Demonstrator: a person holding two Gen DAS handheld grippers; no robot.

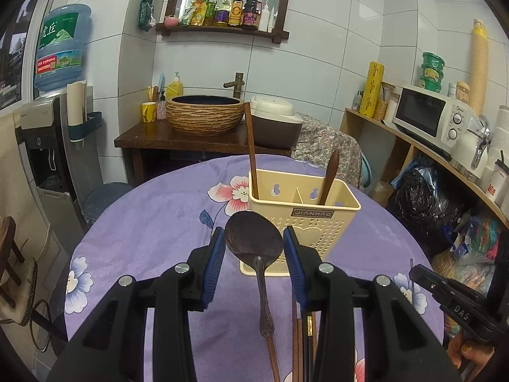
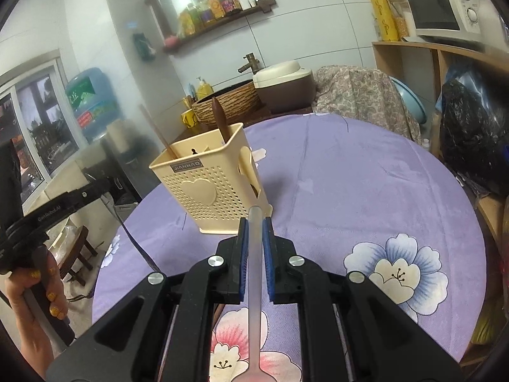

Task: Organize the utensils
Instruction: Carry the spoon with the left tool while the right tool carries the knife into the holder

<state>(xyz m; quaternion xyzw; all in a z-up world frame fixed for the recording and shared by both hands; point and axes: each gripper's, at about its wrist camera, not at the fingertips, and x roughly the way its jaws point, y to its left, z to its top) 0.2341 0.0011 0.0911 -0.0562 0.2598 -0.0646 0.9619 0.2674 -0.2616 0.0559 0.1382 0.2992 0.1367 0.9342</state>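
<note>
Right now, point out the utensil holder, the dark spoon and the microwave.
utensil holder [image 1: 308, 235], left wrist view, perforated front wall.
dark spoon [image 1: 253, 239], left wrist view, middle of its bowl.
microwave [image 1: 419, 112], left wrist view, dark door window.

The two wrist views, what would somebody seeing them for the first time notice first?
Probably the cream utensil holder standing on the purple flowered tablecloth, with a chopstick in one compartment and a wooden handle in the other. Next, the dark spoon gripped by its bowl in the left gripper, just in front of the holder. In the right view, the right gripper is shut on a pale slim utensil handle beside the holder.
</note>
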